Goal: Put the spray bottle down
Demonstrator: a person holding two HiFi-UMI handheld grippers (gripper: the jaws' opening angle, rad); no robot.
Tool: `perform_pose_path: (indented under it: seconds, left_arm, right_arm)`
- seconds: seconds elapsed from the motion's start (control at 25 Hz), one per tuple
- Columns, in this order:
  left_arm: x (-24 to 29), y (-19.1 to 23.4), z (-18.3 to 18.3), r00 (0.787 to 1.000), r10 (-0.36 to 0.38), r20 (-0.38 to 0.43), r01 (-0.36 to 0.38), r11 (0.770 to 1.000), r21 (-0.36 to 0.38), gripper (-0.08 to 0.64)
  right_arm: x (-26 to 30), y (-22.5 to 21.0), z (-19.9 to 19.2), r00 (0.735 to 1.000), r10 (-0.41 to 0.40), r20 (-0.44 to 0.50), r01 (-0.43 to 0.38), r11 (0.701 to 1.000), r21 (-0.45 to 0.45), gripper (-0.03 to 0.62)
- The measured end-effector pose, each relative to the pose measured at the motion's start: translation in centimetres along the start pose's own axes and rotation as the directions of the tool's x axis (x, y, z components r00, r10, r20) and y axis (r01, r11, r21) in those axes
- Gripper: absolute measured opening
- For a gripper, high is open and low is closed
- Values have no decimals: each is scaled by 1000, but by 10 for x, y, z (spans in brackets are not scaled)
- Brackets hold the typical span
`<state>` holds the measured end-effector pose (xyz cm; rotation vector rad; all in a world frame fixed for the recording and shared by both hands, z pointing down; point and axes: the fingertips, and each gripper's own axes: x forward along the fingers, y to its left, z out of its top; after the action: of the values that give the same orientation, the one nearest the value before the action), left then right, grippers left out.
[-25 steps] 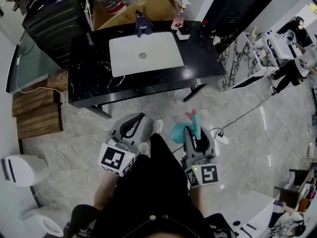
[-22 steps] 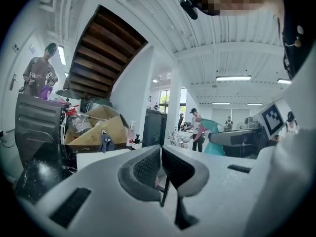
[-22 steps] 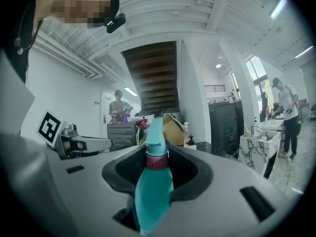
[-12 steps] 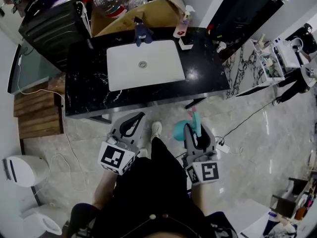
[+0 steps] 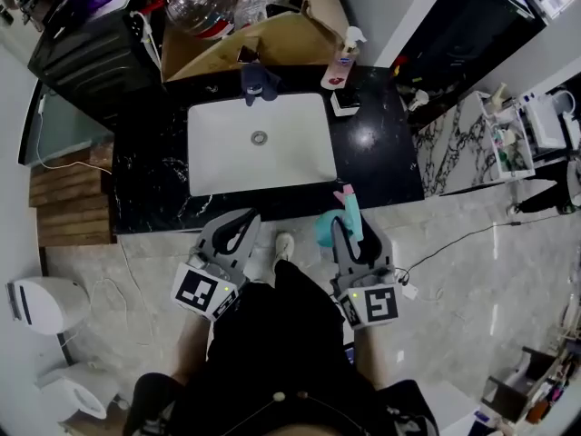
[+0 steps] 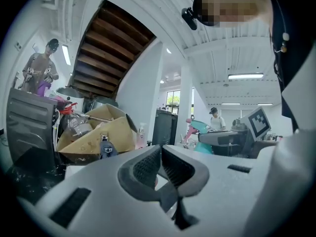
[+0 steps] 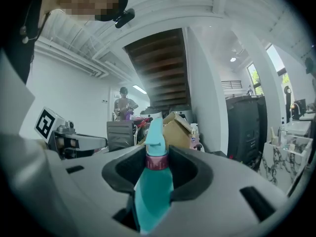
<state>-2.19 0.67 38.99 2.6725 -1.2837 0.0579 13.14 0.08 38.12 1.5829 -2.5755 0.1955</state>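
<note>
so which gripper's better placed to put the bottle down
Right. The right gripper is shut on the bottle, near the counter's front edge, so it likely only needs to reach forward and release. The left gripper is shut and empty.

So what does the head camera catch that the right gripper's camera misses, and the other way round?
Only the head view shows the white sink from above and the person's shoe on the floor. Only the right gripper view shows the underside of a wooden staircase and a person standing far off. Both show the teal spray bottle clamped in the right gripper, and the cardboard box behind the sink.
</note>
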Motion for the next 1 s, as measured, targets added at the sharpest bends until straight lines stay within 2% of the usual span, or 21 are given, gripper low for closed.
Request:
perform_pose_path:
  seconds: [0.12,0.24,0.36,0.52,0.64,0.76,1.0]
  left_arm:
    - [24,11,0,1000,17,0,-17,1000,-5,14]
    - [47,20,1,999,35,-10,-35,999,10,14]
    - [67,29,5,999,45,-9,-45,999,2,14]
    - [88,35,9,999,52,-8,-52,999,-6,14]
    - [101,38,8,999,48,-17,-49,999,-24,20]
    - [111,38,5,999,28,-33,-29,999,-34,69]
    - [122,43,-2,998,19,-55,-20,1000,-18,69]
  right_arm:
    - [25,-17,-2,999,34,-39,-34,999,-9,152]
    - [50,-28,9,997,78,27,-77,996,-40,152]
    - [76,-37,9,994,106,32,-104,993,-56,152]
    - [110,-51,2,995,104,10,-103,992,-71,152]
    - [135,-61,0,994,107,36,-104,992,-72,152]
    - [158,-68,0,990,122,70,-115,989,-90,152]
    - [210,-74,-8,981,165,102,-156,984,-89,152]
